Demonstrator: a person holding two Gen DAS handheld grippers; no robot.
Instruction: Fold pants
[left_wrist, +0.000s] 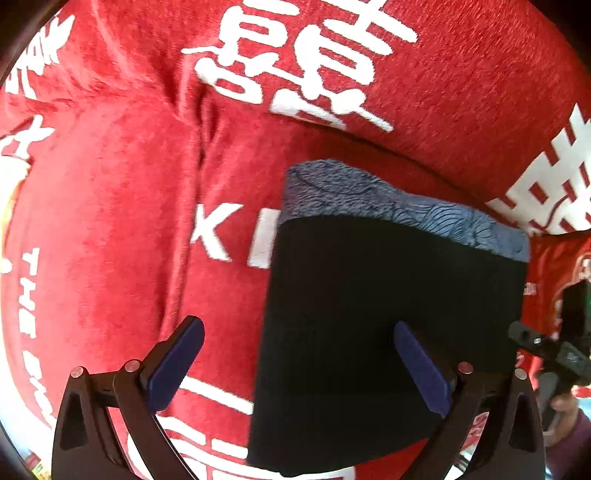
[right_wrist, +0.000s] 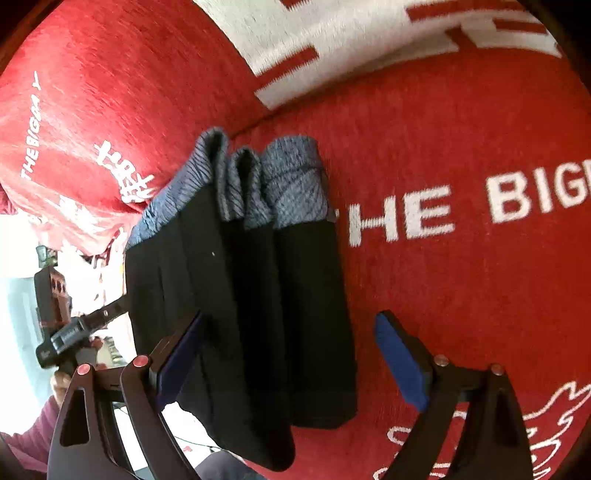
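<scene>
The black pants (left_wrist: 391, 314) lie folded into a compact stack on the red blanket, their blue patterned waistband (left_wrist: 388, 199) at the far end. My left gripper (left_wrist: 299, 354) hovers open over the stack's left edge, one blue pad (left_wrist: 177, 365) over the blanket, the other over the black cloth. In the right wrist view the folded pants (right_wrist: 258, 314) show several layers with the waistband (right_wrist: 258, 184) at the far end. My right gripper (right_wrist: 291, 354) is open and holds nothing, its left pad at the stack's near left part, its right pad over the blanket.
A red blanket with white lettering (left_wrist: 110, 221) covers the whole surface and rises at the back. The other gripper and a hand in a maroon sleeve show at the right edge (left_wrist: 550, 354) of the left view and the left edge (right_wrist: 62, 343) of the right view.
</scene>
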